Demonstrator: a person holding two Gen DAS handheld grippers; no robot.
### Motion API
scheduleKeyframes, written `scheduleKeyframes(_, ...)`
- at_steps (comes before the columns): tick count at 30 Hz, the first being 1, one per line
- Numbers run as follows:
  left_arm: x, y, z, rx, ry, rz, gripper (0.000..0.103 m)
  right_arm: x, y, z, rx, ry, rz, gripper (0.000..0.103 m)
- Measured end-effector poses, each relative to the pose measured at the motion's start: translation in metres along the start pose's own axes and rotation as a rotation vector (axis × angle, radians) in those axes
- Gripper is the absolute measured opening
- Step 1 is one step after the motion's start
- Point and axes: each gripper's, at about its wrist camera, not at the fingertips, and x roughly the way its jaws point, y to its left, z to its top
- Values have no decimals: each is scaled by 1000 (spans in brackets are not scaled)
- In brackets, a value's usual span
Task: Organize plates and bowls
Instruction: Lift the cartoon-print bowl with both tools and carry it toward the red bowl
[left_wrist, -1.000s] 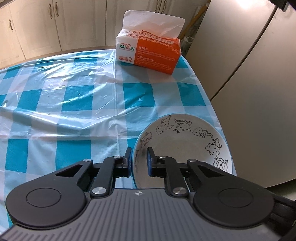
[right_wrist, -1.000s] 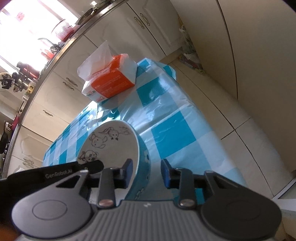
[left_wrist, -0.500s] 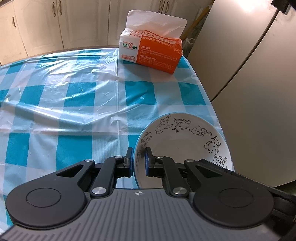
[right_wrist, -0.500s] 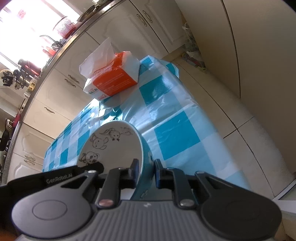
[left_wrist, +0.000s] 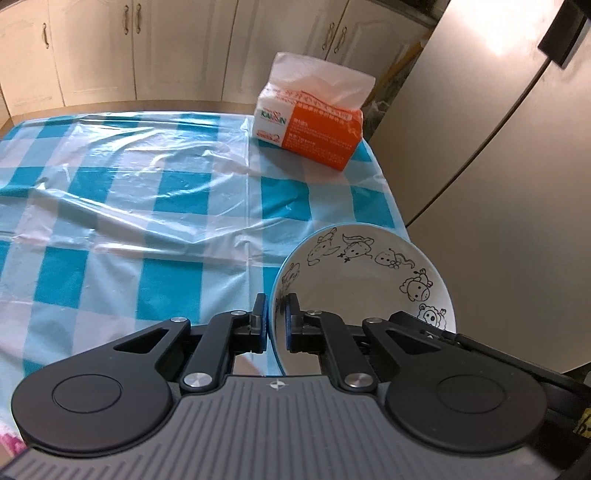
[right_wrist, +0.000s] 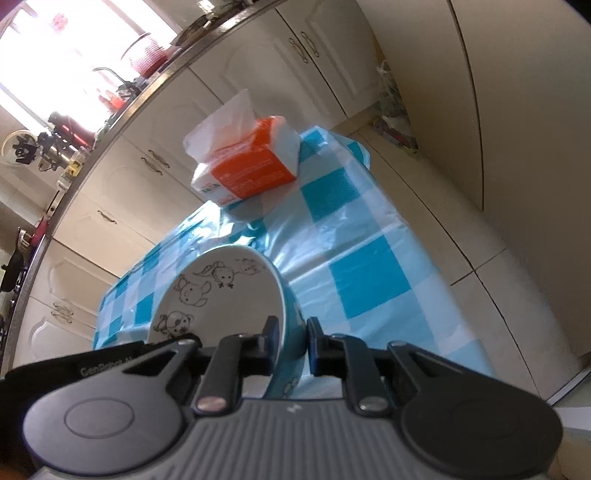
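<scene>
Both clamped on the bowl (left_wrist: 365, 280) now: left gripper (left_wrist: 275, 314) pinching the near rim, right gripper (right_wrist: 290, 341) just closed over the opposite wall, nothing else held. Bowl at the table (left_wrist: 147, 206) corner, well short of the tissue pack (left_wrist: 310, 136), apparently just lifting off. Pickup step, basically. Next up: level carry to wherever dishes stack, hands moving together.
</scene>
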Motion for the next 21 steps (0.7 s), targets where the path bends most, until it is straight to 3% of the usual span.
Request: scheduleKeyframes(21,-95,51,-27,-197,-100,37,3,-27,82,-16,-202,47,132,14)
